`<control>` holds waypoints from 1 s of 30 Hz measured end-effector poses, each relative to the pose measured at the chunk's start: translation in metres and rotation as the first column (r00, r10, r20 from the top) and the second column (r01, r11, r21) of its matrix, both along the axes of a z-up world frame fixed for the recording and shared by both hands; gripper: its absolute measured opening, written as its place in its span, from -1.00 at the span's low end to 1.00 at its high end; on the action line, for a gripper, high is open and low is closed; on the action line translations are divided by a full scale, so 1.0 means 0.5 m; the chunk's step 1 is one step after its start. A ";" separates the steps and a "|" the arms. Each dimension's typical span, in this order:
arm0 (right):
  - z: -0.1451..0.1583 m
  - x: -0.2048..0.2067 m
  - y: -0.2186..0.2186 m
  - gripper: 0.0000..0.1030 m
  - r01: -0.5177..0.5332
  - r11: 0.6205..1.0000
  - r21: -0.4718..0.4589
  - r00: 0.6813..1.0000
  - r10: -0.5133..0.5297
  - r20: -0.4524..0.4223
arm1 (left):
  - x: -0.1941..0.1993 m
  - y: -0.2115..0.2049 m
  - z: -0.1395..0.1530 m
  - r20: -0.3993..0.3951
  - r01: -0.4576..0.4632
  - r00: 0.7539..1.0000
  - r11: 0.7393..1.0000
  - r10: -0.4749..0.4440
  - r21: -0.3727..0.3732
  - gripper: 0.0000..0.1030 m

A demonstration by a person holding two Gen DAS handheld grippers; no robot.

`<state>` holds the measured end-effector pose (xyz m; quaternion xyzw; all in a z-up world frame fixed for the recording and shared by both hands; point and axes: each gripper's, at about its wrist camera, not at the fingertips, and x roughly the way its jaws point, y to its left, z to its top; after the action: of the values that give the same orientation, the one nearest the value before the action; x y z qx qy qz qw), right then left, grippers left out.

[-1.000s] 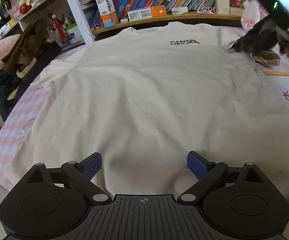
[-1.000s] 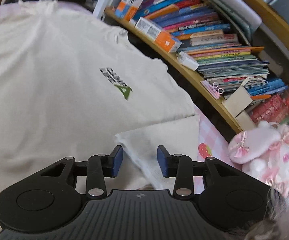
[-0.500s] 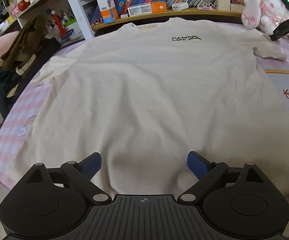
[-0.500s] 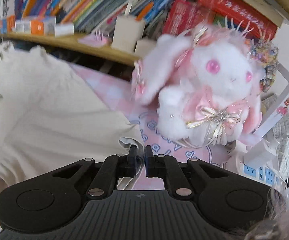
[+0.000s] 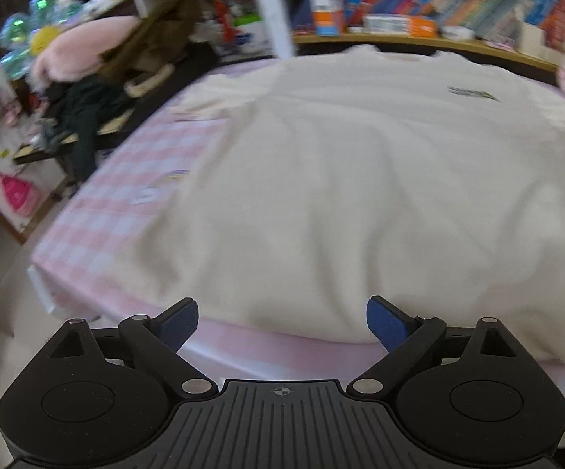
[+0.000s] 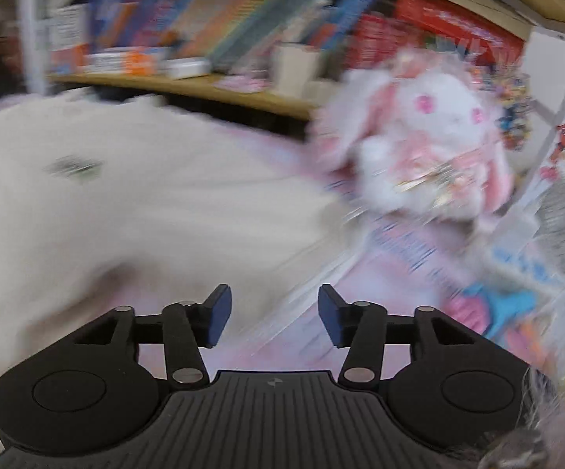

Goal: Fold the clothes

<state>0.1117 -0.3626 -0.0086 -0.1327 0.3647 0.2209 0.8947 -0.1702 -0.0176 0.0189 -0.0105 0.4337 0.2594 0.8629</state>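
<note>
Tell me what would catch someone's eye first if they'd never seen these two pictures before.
The big cream T-shirt spread flat over the pink checked bed cover fills most of the left view, its small dark chest logo toward the far side. In the blurred right view, a fluffy white and pink bunny plush sits in front of a crowded bookshelf. Both the left gripper and right gripper have their jaws apart, holding nothing.

A lived-in bedroom of a home is shown. A surface covered in pink-and-white checked cloth (image 5: 99, 211) is backed along its far edge by a wooden shelf crammed with colourful books (image 5: 458, 4). A fluffy pink-and-white plush rabbit (image 6: 423, 144) is seen near the far right corner, and dark clothes are piled on furniture (image 5: 87, 117) beyond the left edge.
</note>
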 end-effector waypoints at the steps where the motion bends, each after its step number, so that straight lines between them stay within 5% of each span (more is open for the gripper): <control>1: 0.008 -0.034 0.007 -0.03 -0.029 0.999 0.017 0.999 0.029 -0.019 | -0.006 0.020 0.002 0.011 -0.021 1.000 1.000 0.021 0.006 0.84; 8: 0.022 -0.238 0.053 0.17 -0.085 0.986 0.141 0.986 0.104 -0.133 | -0.047 0.197 0.020 0.109 -0.134 0.984 0.989 0.140 -0.057 0.84; 12: 0.014 -0.326 0.078 0.27 -0.037 0.985 0.167 0.983 0.067 -0.173 | -0.060 0.276 0.008 0.104 -0.052 0.993 0.994 0.062 -0.097 0.81; 14: 0.010 -0.364 0.088 0.27 -0.005 0.982 0.188 0.981 0.041 -0.189 | -0.057 0.299 -0.002 0.086 0.008 0.996 0.993 0.002 -0.116 0.52; 15: 0.008 -0.382 0.093 0.27 0.012 0.980 0.198 0.980 0.028 -0.197 | -0.053 0.306 -0.009 0.071 0.039 0.997 0.991 -0.030 -0.131 0.23; 20: -0.017 -0.422 0.124 -0.04 0.113 0.984 0.136 0.974 -0.082 -0.213 | -0.035 0.334 -0.031 0.044 0.181 0.984 0.962 -0.175 -0.204 -0.55; 22: -0.025 -0.420 0.128 -0.47 0.146 0.981 0.130 0.963 -0.111 -0.245 | -0.025 0.353 -0.014 0.095 0.194 0.980 0.940 -0.174 -0.281 -0.88; 24: -0.022 -0.416 0.128 -0.80 0.143 0.978 0.150 0.955 -0.097 -0.280 | -0.015 0.374 0.003 0.146 0.208 0.975 0.911 -0.166 -0.357 -0.91; 30: 0.051 -0.314 0.100 -0.84 0.273 0.883 0.382 0.947 -0.178 -0.266 | 0.131 0.448 0.021 0.235 0.082 0.971 0.866 0.041 -0.493 -0.90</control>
<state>-0.0454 -0.3127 0.0168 0.1288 0.4208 0.2004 0.8753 -0.1047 0.2064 0.0292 -0.2594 0.3797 0.1260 0.8790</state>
